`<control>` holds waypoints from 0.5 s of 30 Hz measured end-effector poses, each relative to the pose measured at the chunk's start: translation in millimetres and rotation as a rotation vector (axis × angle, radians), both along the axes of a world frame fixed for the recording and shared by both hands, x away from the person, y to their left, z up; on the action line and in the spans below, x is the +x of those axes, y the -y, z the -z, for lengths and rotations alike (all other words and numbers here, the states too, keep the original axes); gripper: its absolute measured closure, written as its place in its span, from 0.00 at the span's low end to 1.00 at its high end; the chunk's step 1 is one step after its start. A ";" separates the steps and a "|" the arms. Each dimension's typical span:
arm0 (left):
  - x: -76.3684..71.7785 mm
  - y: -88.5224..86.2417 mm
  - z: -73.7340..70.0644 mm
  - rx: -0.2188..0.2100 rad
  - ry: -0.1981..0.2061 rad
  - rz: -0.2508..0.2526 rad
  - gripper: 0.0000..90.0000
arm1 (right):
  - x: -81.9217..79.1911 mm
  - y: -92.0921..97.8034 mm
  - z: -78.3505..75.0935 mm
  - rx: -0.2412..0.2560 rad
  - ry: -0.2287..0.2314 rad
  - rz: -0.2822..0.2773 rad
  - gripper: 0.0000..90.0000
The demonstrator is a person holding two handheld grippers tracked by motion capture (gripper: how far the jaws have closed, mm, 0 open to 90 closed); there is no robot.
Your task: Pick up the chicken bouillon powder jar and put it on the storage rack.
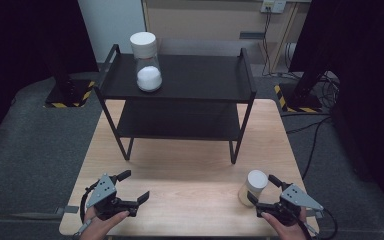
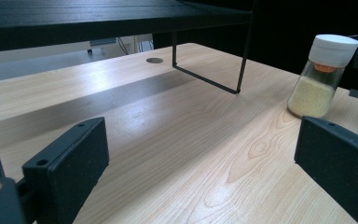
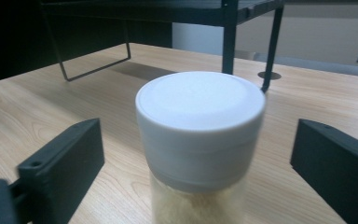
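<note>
The right tongs (image 1: 265, 194) stand open around a small jar (image 1: 254, 187) with a white lid, at the near right of the worktop (image 1: 190, 170). In the right gripper view the jar (image 3: 200, 140) is between the two black jaws, and neither jaw touches it. The jar is upright and has yellow grains inside. The left tongs (image 1: 134, 187) are open too and empty, at the near left of the worktop, well apart from the jar.

To do this step well, I think the right tongs must go a little lower, so that the jaws close on the glass body and not on the lid, which could turn or slip. The jar should stay in the middle between the jaws. Close slowly, because a push from one side can tip the jar. A black shelf (image 1: 180, 80) stands at the far side, and a bigger jar (image 1: 146, 62) with white powder is on its top level, at the left.
</note>
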State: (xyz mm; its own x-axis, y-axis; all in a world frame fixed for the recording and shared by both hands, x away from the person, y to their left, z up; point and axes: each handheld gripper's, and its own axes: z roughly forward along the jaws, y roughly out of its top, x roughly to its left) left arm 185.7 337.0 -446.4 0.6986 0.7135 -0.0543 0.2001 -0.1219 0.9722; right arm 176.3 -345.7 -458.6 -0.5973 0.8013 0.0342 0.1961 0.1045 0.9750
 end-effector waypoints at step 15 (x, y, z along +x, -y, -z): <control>-0.2 -1.3 0.1 0.011 -0.002 -0.002 0.02 | 11.3 -4.5 5.3 -0.024 0.005 0.004 0.28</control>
State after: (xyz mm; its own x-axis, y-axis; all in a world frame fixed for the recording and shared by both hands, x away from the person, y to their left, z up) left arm 185.5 338.2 -446.4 0.6974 0.7151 -0.0482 0.2023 -0.1319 0.9704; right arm 187.6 -341.2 -463.9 -0.5941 0.8043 0.0119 0.1920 0.1274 0.9731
